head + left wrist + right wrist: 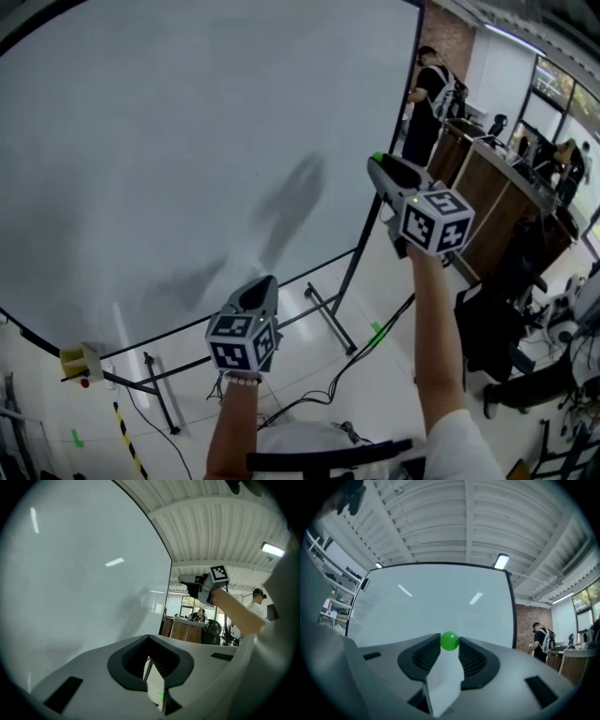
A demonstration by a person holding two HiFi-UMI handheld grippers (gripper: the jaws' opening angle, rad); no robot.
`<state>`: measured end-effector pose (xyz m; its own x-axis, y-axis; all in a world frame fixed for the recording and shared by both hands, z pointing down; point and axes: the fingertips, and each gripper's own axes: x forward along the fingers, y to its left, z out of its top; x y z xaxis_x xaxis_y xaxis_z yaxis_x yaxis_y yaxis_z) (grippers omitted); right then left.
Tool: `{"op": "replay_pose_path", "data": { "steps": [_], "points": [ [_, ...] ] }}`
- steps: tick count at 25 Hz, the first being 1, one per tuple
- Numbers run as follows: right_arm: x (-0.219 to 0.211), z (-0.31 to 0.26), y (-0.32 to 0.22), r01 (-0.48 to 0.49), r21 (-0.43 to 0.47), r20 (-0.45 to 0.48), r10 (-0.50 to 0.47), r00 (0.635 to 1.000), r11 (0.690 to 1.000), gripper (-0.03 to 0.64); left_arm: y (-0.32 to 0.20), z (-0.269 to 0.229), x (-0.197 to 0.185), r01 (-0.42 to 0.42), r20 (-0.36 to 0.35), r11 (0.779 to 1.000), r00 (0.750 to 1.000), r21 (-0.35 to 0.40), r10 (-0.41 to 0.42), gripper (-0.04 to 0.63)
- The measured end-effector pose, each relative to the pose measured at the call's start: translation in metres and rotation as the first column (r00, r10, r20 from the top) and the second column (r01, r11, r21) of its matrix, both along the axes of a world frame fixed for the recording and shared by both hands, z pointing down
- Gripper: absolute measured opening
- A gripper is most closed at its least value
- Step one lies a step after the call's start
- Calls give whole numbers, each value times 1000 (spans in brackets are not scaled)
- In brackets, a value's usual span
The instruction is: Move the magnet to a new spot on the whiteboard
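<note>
The right gripper (380, 164) pinches the green magnet (449, 640) between its fingers, clear of the whiteboard (417, 606), apparently to re-place it. The left gripper (150, 644) hangs empty, fingers together.

Office-lab: whiteboard (169, 169), wooden counter (492, 202), brick wall (529, 616).

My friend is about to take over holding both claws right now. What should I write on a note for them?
Left claw: shut, nothing in it, held low in front of the whiteboard.
Right claw: shut on the green magnet, raised near the board's right edge.
Done: the magnet is in the claw. I cannot tell whether it touches the board yet.
Left to do: press the magnet onto a new spot on the whiteboard, open the right claw, and pull back.
</note>
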<state>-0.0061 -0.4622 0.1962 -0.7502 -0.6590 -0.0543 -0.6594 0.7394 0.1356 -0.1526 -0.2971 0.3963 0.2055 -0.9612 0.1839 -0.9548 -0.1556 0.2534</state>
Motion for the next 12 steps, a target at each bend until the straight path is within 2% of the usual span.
{"op": "replay_pose_path", "data": {
  "steps": [4, 12],
  "points": [
    [-35, -23, -36, 25, 28, -69, -23, 997, 999, 138, 2, -2, -23, 61, 11, 998, 998, -1, -61, -3],
    [-86, -38, -76, 37, 51, -94, -32, 995, 998, 141, 8, -4, -52, 143, 17, 990, 990, 0, -143, -3]
  ]
}}
